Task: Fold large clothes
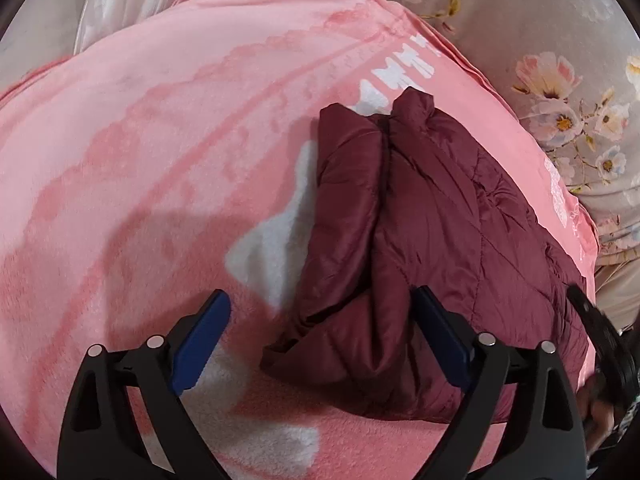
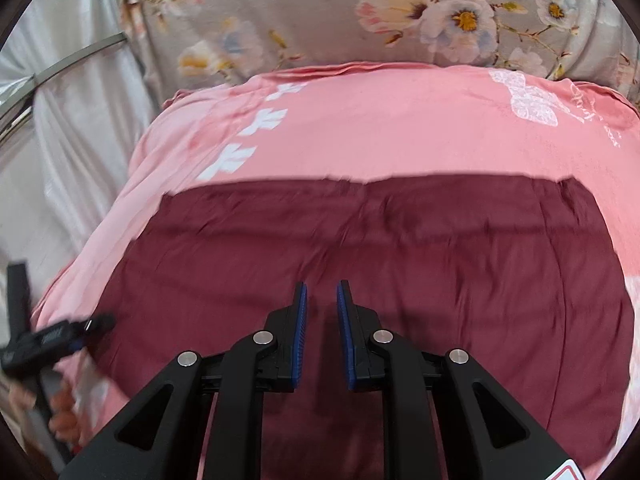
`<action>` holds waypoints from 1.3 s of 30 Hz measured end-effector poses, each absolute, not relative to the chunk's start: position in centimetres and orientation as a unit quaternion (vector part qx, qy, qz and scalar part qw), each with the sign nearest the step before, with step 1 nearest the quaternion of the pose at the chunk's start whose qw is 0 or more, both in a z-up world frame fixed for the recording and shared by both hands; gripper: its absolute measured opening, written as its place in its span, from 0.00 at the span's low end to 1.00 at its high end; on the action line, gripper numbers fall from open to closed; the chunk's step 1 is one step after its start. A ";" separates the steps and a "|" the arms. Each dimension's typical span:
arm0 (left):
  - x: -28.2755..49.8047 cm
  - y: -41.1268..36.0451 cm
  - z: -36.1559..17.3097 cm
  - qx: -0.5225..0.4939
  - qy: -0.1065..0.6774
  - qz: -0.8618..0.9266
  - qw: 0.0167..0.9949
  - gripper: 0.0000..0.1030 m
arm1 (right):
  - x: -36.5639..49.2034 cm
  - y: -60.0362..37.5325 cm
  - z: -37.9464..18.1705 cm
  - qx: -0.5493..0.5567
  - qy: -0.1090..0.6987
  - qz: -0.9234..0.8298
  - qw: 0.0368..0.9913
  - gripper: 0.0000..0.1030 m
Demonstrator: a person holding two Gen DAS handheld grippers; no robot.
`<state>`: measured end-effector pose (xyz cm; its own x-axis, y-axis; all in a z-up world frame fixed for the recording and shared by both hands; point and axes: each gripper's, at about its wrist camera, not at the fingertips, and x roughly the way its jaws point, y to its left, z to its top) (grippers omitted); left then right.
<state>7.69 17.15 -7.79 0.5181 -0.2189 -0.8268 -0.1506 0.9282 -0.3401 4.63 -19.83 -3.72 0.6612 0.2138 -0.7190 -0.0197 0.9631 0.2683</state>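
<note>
Jacket, maroon and quilted, is laid on the pink blanket, long axis running away from the left gripper, whose jaws are spread wide and empty above its near end. Right gripper is held nearly pressed together, pinching nothing, over the jacket's middle.

No writing can be made out clearly. The pink blanket carries a thin cursive script beside its white lace-like print, too small and blurred to read. The left claw bears a smeared white mark, also illegible.
</note>
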 end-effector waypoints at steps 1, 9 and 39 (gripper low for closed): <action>7.8 16.9 -7.7 -0.193 0.487 -0.025 0.851 0.88 | 3.7 -19.4 -3.9 0.121 0.412 0.072 0.900 0.15; 7.2 13.6 -5.1 -0.193 0.458 -0.057 0.866 0.44 | 0.5 -17.1 -6.9 0.103 0.428 0.072 0.895 0.14; -0.6 -9.3 9.7 -0.011 0.341 -0.346 0.874 0.07 | -3.3 -21.3 -11.6 0.299 0.431 0.127 0.842 0.00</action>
<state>-0.65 -9.32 9.74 0.5281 -0.6130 -0.5876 0.5974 0.7600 -0.2559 -3.31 -21.30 -11.60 0.5968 0.4713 -0.6493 0.0432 0.7892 0.6126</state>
